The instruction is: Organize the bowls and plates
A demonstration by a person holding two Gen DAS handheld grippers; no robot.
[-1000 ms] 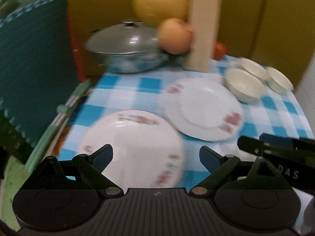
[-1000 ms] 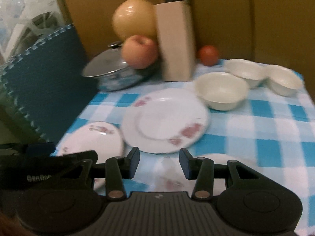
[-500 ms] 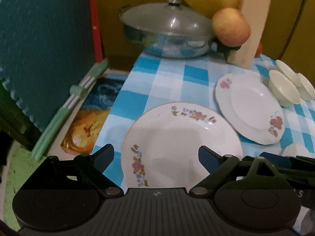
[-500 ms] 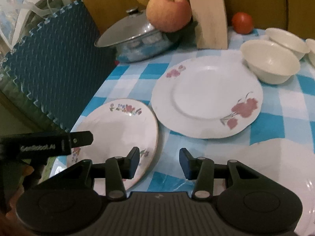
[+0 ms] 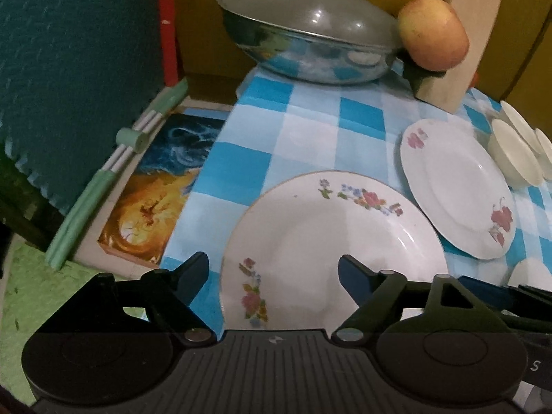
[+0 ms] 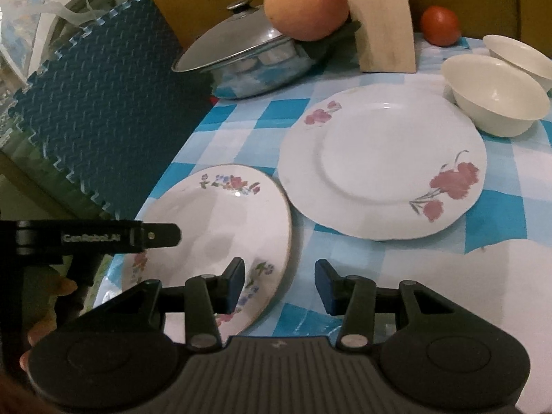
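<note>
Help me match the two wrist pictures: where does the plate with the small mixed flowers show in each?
Left wrist: mixed-flower plate, bottom centre, between the tool's fingers.
Right wrist: lower left, its right edge at the tool's left finger.
Shared landmark: the red-flower plate, beside it.

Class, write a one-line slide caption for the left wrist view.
Left gripper, jaws just narrowing yet open, hovers over the flowered plate on the checked tablecloth, beside the rose plate.
</note>
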